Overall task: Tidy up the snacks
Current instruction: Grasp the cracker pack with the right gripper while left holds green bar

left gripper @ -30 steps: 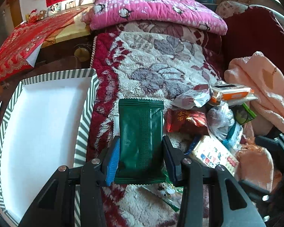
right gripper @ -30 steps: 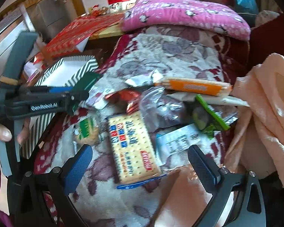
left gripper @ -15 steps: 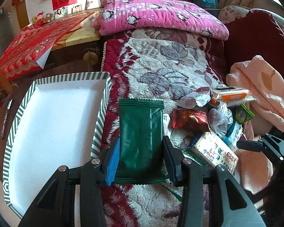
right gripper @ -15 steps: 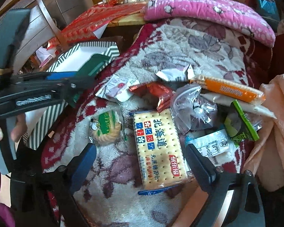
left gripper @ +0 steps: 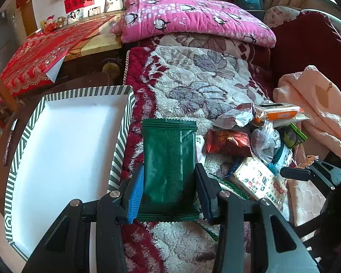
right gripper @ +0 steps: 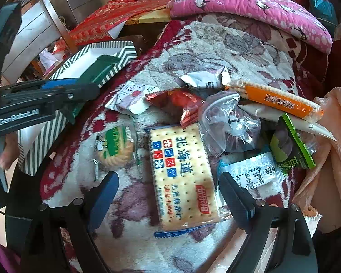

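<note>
Left wrist view: left gripper (left gripper: 169, 188) clenched on green packet (left gripper: 169, 166), held over blanket (left gripper: 200, 84) just beside striped box (left gripper: 119, 154). Right wrist view: right gripper (right gripper: 168, 191) spread wide around cracker pack (right gripper: 181, 175), amid snack pile (right gripper: 229, 122) on blanket.

Both wrist views look down close over the blanket (left gripper: 206, 95), sharing the snack pile (right gripper: 216, 122).

Floral blanket (left gripper: 202, 84), pink penguin pillow (left gripper: 193, 16), red-covered table (left gripper: 45, 52)
</note>
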